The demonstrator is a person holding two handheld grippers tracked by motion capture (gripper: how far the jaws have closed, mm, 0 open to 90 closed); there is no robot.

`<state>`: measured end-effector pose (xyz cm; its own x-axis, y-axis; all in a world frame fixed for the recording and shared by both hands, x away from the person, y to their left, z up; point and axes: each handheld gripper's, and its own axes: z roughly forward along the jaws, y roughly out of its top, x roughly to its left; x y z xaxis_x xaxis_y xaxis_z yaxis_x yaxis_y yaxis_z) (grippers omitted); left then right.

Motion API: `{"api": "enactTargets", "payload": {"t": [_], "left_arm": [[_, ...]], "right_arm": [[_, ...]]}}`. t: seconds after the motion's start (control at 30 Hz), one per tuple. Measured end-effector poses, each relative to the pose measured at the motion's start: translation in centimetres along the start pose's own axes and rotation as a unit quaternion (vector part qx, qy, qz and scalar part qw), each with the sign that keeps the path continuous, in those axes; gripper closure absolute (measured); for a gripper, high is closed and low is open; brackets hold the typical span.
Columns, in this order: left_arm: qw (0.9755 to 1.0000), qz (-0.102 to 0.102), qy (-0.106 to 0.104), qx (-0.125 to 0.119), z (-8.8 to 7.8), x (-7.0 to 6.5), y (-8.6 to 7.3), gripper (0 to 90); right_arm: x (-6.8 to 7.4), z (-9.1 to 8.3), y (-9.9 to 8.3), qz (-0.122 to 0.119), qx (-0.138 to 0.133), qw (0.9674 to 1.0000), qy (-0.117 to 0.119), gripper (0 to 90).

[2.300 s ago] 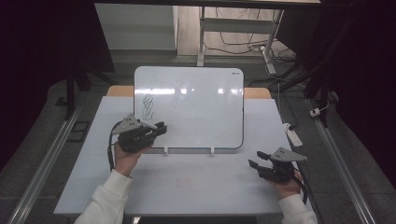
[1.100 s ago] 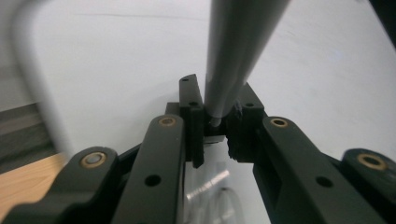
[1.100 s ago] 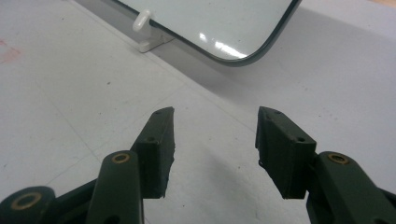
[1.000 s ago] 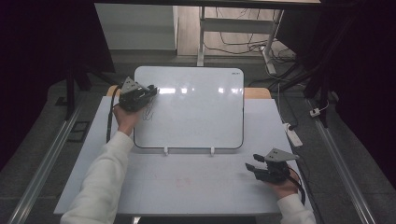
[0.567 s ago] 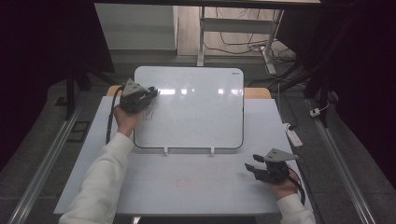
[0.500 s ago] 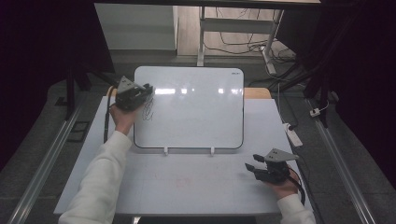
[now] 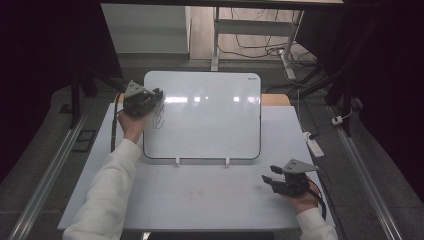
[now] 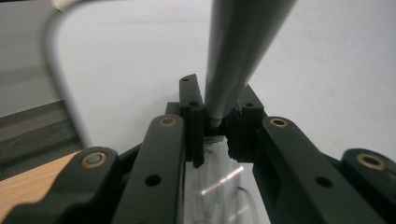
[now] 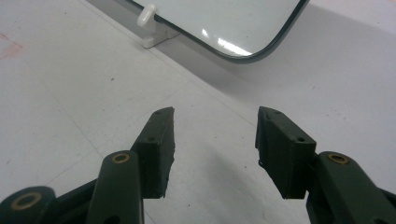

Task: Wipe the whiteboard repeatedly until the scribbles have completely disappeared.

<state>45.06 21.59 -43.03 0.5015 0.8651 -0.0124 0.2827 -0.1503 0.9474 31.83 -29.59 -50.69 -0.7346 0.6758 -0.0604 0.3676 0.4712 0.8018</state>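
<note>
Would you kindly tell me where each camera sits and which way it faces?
High view: above the person's side, looking forward and down on the whiteboard; both sleeves and claws show.
Left gripper view: on the left claw, looking along its jaws, clamped on a grey pen over the board.
Right gripper view: on the right claw, jaws open over the table.
Shared: the whiteboard.
</note>
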Motion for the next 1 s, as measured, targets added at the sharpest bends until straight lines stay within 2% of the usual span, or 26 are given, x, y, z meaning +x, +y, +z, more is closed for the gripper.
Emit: {"api": "enactTargets", "payload": {"t": [0.07, 0.13, 0.2, 0.27, 0.3, 0.37, 0.47, 0.53, 0.6, 0.63, 0.7, 0.77, 0.8, 0.83, 0.97, 1.0], "left_arm": [[0.9998, 0.016, -0.009, 0.008, 0.2, -0.7, -0.2, 77.2], [0.9998, 0.017, -0.007, 0.008, -0.1, -0.5, -0.2, 77.2], [0.9999, 0.001, 0.013, 0.003, -0.8, 0.6, -0.3, 77.2], [0.9996, -0.022, 0.018, -0.002, -1.5, 1.9, -0.6, 77.2], [0.9996, -0.021, 0.019, 0.001, -1.6, 2.0, -0.8, 77.2], [0.9997, -0.007, 0.024, 0.003, -1.4, 1.3, -0.8, 77.3], [1.0000, 0.007, 0.001, 0.003, -0.4, -0.4, -0.8, 77.2], [0.9996, 0.024, -0.012, 0.008, 0.3, -1.6, -0.8, 77.2], [0.9991, 0.041, -0.004, 0.010, 0.3, -1.9, -0.5, 77.3], [0.9992, 0.039, 0.005, 0.007, 0.0, -1.6, -0.5, 77.2], [0.9995, 0.017, 0.028, -0.002, -0.7, 0.0, -0.5, 77.3], [0.9995, -0.001, 0.032, -0.006, -1.3, 1.1, -0.8, 77.3], [0.9995, -0.001, 0.029, -0.008, -1.3, 1.1, -1.0, 77.3], [0.9996, 0.006, 0.027, -0.006, -1.2, 0.7, -1.1, 77.3], [0.9994, 0.033, -0.006, 0.000, 0.0, -1.6, -1.4, 77.3], [0.9990, 0.044, -0.003, 0.003, 0.1, -1.9, -1.3, 77.3]], "right_arm": [[0.0, 0.1, 0.0, -0.002, 0.002, 1.0000, 0.002, 47.4], [0.1, 0.2, 0.0, -0.004, 0.004, 1.0000, 0.002, 47.4], [0.1, 0.2, 0.0, -0.004, 0.004, 1.0000, 0.002, 47.4], [0.1, 0.1, 0.0, -0.002, 0.001, 1.0000, 0.002, 47.4], [0.1, 0.0, 0.0, -0.002, -0.001, 1.0000, 0.002, 47.4], [0.1, 0.0, 0.0, -0.001, -0.001, 1.0000, 0.003, 47.4], [0.1, 0.3, 0.1, -0.003, 0.002, 1.0000, 0.004, 47.4], [0.3, 0.3, 0.1, -0.004, 0.003, 1.0000, 0.005, 47.4], [0.4, 0.3, 0.2, -0.007, 0.001, 1.0000, 0.005, 47.4], [0.3, 0.3, 0.2, -0.006, 0.001, 1.0000, 0.004, 47.3], [0.3, 0.2, 0.2, -0.004, 0.001, 1.0000, 0.004, 47.3], [0.3, 0.2, 0.2, -0.004, 0.001, 1.0000, 0.005, 47.3], [0.3, 0.2, 0.2, -0.005, 0.000, 1.0000, 0.006, 47.3], [0.3, 0.2, 0.2, -0.004, 0.000, 1.0000, 0.007, 47.3], [0.4, 0.4, 0.2, -0.006, 0.004, 0.9999, 0.009, 47.3], [0.4, 0.4, 0.2, -0.008, 0.005, 0.9999, 0.009, 47.2]]}}
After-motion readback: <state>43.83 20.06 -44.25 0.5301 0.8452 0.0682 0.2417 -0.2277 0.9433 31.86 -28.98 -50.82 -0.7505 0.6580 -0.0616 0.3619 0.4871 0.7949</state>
